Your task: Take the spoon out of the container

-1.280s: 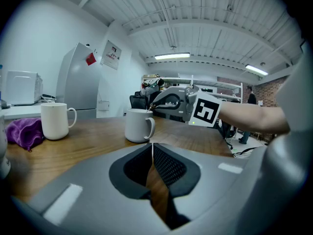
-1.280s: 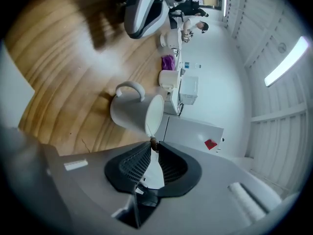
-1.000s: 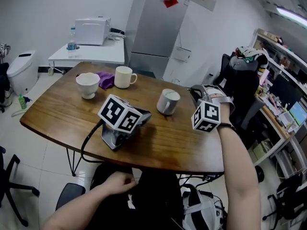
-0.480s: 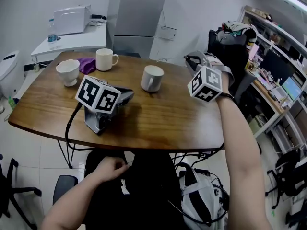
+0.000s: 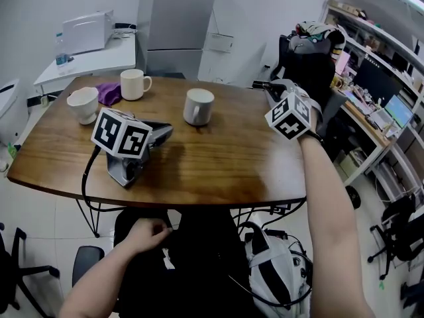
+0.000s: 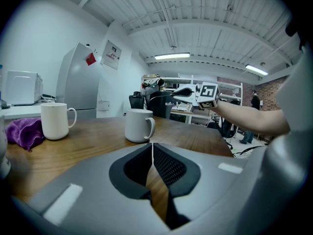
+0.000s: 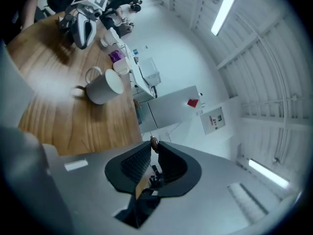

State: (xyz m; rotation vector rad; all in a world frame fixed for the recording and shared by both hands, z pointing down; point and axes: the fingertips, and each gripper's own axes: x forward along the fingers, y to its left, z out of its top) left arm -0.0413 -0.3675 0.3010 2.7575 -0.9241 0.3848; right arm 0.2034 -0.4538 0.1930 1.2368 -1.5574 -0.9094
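- Head view: right gripper (image 5: 262, 85) has lifted further from the white ceramic mug (image 5: 198, 106); extraction looks done.
- Left gripper view: left gripper (image 6: 152, 147) lies on the brown wooden table (image 6: 88, 135), jaws pressed together, empty.
- Right gripper view: jaws pinch what looks like the thin brown-tipped spoon (image 7: 154, 142); grip unchanged.

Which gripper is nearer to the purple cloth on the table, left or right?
Left. The left gripper lies on the table, just on the person's side of the purple cloth. The right gripper is held up at the table's far right edge, well away from it.
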